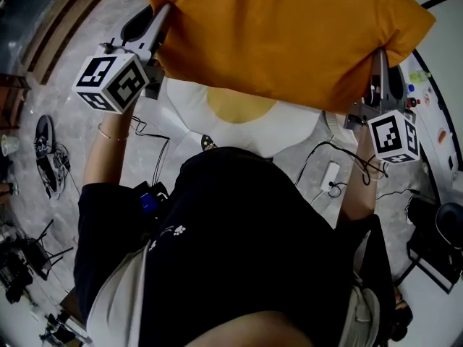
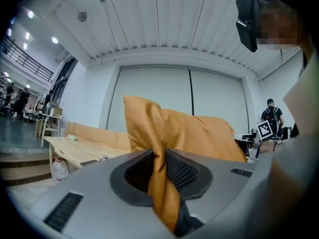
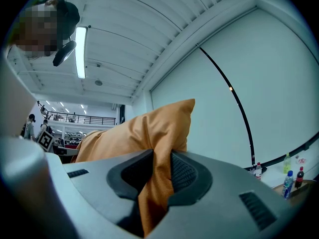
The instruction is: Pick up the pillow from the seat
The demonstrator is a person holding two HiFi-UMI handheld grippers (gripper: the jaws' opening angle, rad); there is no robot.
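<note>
The pillow [image 1: 289,35] hangs above the seat [image 1: 217,118], in front of the person. Its left edge sits between the jaws of the left gripper [image 1: 160,16], its right corner between those of the right gripper [image 1: 377,58]. Cables [image 1: 340,154] lie on the floor beside the seat.

Soft, even indoor light in the head view, shadows faint, the pillow [image 1: 289,35] bright and fairly sharp. A ceiling strip light [image 3: 79,51] glares white in the right gripper view. Heavy fisheye bending and dark corners in all three views
</note>
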